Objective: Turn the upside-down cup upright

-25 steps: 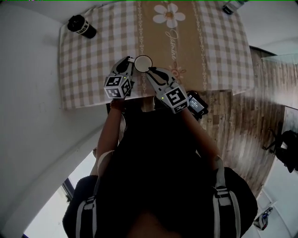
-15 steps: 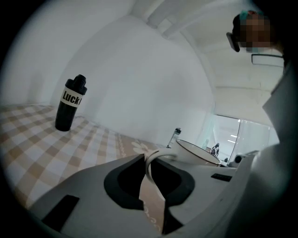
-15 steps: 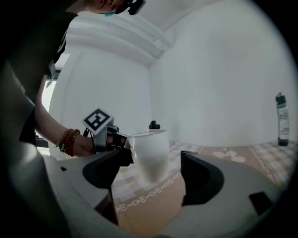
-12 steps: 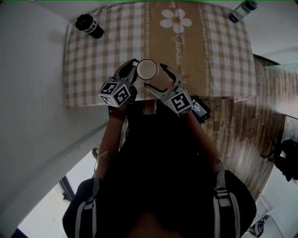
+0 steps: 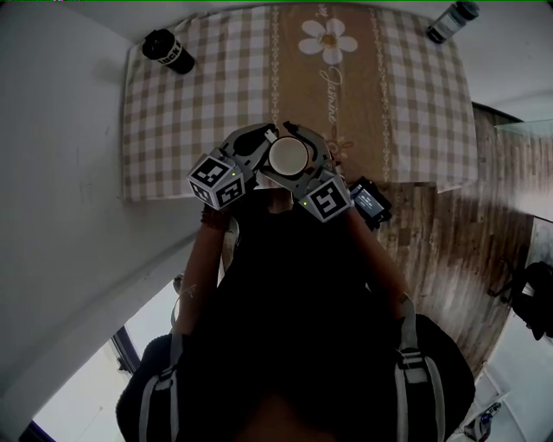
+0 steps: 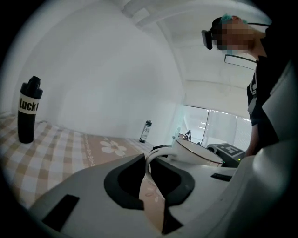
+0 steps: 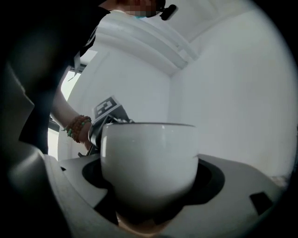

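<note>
- The cup (image 5: pixel 288 157) is clear of the table (image 5: pixel 173 138), in the air over the middle of the edge nearest the person. Its mouth faces up, and in the left gripper view the rim tips slightly.
- The left gripper (image 6: pixel 150 161) pinches the cup by its handle (image 6: pixel 156 151). Its jaws stand close together, with the thin white loop caught between the dark pads.
- The right gripper (image 7: pixel 149 167) has just been opening its jaws. They stand spread wide with the cup's round body between them, and I cannot tell whether the pads touch its sides.
- The two grippers meet the cup from opposite sides, and their marker cubes point back toward the person.
- A checked cloth (image 5: pixel 406 104) covers the table. It has a tan strip (image 5: pixel 302 95) down the middle and a daisy (image 5: pixel 326 41) printed near the far edge.
- A black bottle (image 5: pixel 168 50) with white lettering stands upright at the far left corner of the table.
- A second, slimmer bottle (image 5: pixel 451 21) stands at the far right corner, well apart from the cup.
- A bead bracelet (image 7: pixel 77 126) sits on the wrist of the hand holding the left gripper.
- A small black device (image 5: pixel 367 198) with a lit screen shows just beside the right gripper's marker cube, off the table's near edge and above the wooden floor (image 5: pixel 449 250).
</note>
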Tool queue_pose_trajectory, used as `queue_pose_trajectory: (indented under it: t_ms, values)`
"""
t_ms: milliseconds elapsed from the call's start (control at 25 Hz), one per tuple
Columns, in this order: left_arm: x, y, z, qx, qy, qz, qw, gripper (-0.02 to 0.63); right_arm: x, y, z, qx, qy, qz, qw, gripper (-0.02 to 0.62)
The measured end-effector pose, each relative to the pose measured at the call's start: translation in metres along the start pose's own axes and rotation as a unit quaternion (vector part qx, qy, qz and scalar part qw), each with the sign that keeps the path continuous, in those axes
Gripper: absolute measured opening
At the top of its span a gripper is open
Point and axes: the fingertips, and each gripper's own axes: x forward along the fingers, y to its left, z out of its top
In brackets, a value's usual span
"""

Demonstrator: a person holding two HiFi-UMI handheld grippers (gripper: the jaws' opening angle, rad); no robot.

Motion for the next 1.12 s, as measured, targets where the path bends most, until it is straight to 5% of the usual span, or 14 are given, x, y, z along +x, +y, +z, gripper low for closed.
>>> queue_pose_trajectory:
  t_ms: [320, 440, 680, 880, 1120]
  values:
    - [-0.009, -0.006, -0.005, 0.027, -0.003, -0.020, 0.9994, 0.072, -0.005, 0.005, 0.002, 0.027, -0.018, 0.022, 0.999, 0.420]
    - [-0.027, 0.003, -0.002, -0.003, -0.016, -0.025, 0.9995, 0.103, -0.008, -0.003, 0.000, 0.027, -0.015, 0.002, 1.000, 0.419]
    - [-0.043, -0.003, -0.001, -0.028, 0.035, -0.016, 0.9989, 0.101, -0.010, -0.022, -0.018, -0.065, 0.049, -0.060, 0.995, 0.419]
    - [-0.032, -0.026, 0.002, -0.078, 0.039, -0.070, 0.9937, 0.101, -0.006, -0.013, -0.021, -0.150, 0.081, -0.061, 0.983, 0.419]
    - [-0.024, -0.032, -0.012, -0.077, 0.077, -0.082, 0.9907, 0.114, -0.006, -0.006, -0.022, -0.222, 0.099, -0.059, 0.968, 0.419]
